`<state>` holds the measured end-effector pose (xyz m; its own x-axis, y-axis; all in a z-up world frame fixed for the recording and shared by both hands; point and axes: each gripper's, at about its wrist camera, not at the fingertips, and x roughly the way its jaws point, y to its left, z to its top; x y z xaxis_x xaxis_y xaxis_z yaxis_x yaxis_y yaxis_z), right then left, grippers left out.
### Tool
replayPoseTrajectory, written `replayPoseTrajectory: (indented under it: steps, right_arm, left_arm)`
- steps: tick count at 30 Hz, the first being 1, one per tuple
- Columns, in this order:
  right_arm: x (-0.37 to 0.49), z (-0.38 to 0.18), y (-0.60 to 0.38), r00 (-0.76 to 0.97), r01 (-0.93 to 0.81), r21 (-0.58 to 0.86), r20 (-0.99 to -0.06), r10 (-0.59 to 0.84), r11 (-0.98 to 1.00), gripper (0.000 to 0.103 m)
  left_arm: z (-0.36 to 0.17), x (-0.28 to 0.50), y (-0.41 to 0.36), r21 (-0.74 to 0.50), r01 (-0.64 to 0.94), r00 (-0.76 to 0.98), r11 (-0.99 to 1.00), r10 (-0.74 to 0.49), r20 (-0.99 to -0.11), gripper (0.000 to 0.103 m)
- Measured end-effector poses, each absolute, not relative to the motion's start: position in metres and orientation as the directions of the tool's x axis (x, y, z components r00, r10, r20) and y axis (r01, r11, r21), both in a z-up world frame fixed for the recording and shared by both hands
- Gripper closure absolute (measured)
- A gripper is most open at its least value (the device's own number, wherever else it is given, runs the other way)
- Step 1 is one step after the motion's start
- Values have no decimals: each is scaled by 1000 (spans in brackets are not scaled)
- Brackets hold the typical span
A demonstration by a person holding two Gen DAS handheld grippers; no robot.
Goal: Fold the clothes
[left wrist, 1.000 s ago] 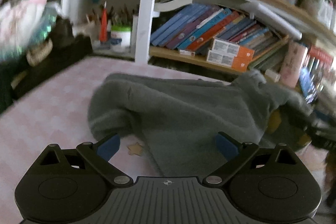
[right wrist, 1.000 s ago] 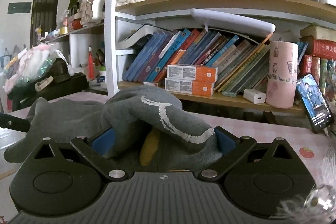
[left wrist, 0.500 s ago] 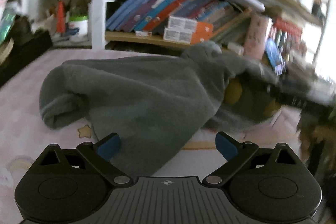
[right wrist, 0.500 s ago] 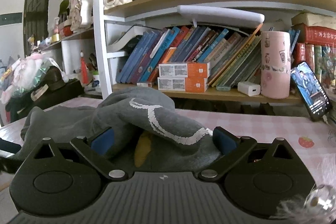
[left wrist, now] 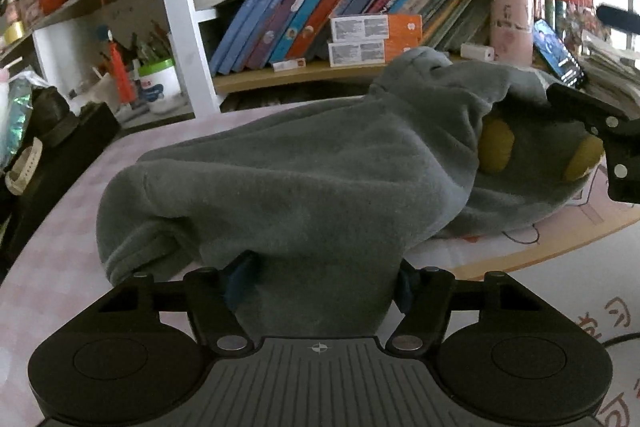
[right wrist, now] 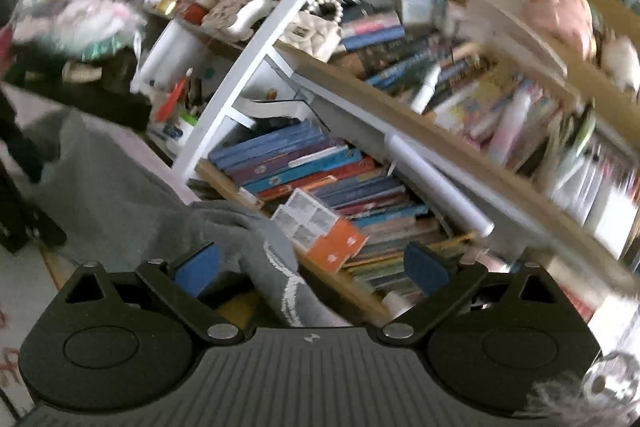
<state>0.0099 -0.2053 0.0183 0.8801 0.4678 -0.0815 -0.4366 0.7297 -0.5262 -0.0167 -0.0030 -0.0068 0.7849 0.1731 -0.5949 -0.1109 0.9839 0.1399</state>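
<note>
Bookshelf (left wrist: 360,75) behind; grey garment (left wrist: 304,183) between left gripper (left wrist: 320,283) pads

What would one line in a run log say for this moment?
task: fold clothes | left claw: shut on grey fleece garment | right claw: open, tilted, fleece between its fingers | surface: pink tablecloth

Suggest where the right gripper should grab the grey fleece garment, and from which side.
Judging from the pose: take the raised fold of the grey fleece garment beside the white print line, coming in low from the near table edge. It bunches up between the right gripper's spread pads, while the left gripper holds the near hem.
</note>
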Motion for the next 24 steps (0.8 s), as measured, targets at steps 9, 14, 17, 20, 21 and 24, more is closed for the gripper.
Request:
replayPoseTrajectory:
  steps: [9, 14, 17, 20, 21, 24]
  right_arm:
    - [64, -6, -207, 833, -553, -464, -341, 436, 692, 89]
    - [46, 10, -217, 691, -721, -295, -379, 616, 627, 95]
    - [21, 23, -212, 578, -814, -186, -340, 741, 550, 95]
    - [-3, 32, -205, 467, -883, -114, -301, 831, 455, 95]
    - [-11, 35, -203, 424, -905, -87, -286, 860, 417, 95]
    - [-23, 46, -205, 298, -951, 19, -222, 928, 309, 96]
  left_arm:
    - [-2, -19, 10, 121, -138, 794, 983, 183, -580, 62]
    - [18, -16, 51, 72, -276, 804, 958, 271, -530, 84]
    - [47, -4, 88, 21, -384, 810, 923, 348, -471, 86]
    - [87, 13, 106, -29, -422, 839, 906, 378, -391, 86]
    - [102, 21, 99, -16, -410, 856, 912, 379, -352, 86]
    - [148, 46, 56, 64, -312, 922, 948, 318, -220, 87]
